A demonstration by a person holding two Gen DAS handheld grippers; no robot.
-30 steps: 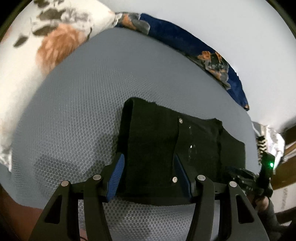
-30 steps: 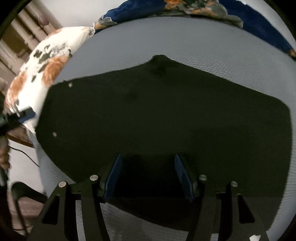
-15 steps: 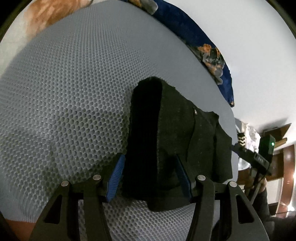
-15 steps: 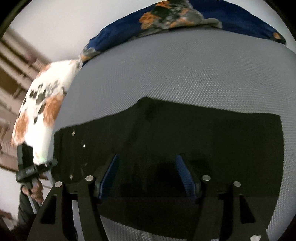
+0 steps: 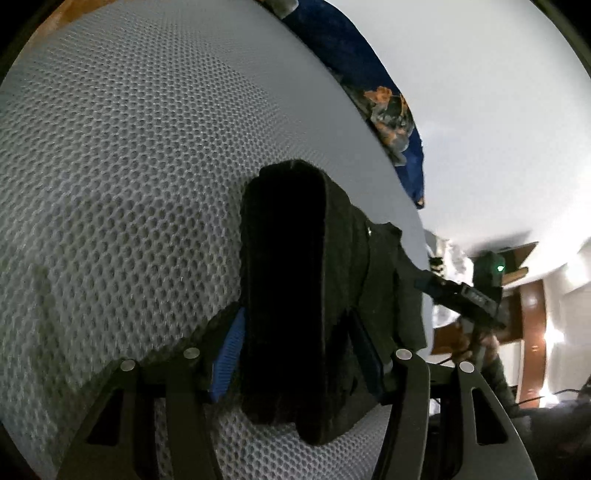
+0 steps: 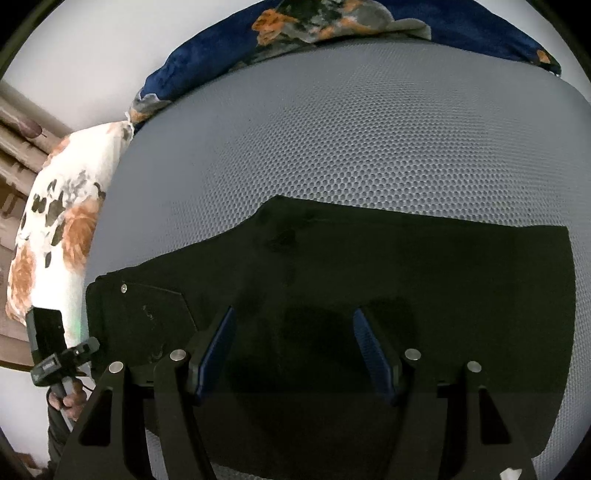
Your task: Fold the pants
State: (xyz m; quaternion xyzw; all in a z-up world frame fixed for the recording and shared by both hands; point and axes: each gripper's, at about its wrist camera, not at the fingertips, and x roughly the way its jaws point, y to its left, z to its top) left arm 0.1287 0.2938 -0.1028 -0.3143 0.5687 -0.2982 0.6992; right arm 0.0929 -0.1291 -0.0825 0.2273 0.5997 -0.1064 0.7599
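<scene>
Black pants [image 6: 406, 277], folded into a long band, lie flat on a grey mesh mattress [image 6: 369, 129]. My right gripper [image 6: 293, 309] hovers over the band's near long edge, jaws open, blue pads clear of the cloth. At the waist end, where small rivets show, my left gripper [image 5: 295, 312] sits low with the thick folded edge of the pants [image 5: 288, 258] between its open jaws; the pads do not visibly press it. Each gripper also appears in the other's view: the left gripper [image 6: 62, 354] at the lower left, the right gripper [image 5: 461, 295] at the right.
A white pillow with orange and black blotches [image 6: 62, 229] lies beyond the waist end. A dark blue floral blanket [image 6: 332, 22] runs along the mattress's far edge by the pale wall. Bare mesh [image 5: 129, 184] spreads left of the pants. Wooden furniture [image 5: 532, 314] stands beyond the mattress.
The left gripper has sunk and tilted toward the waist end, so the pants now appear edge-on. The right gripper has drawn back toward the near edge, showing more mattress, with its jaws slightly wider.
</scene>
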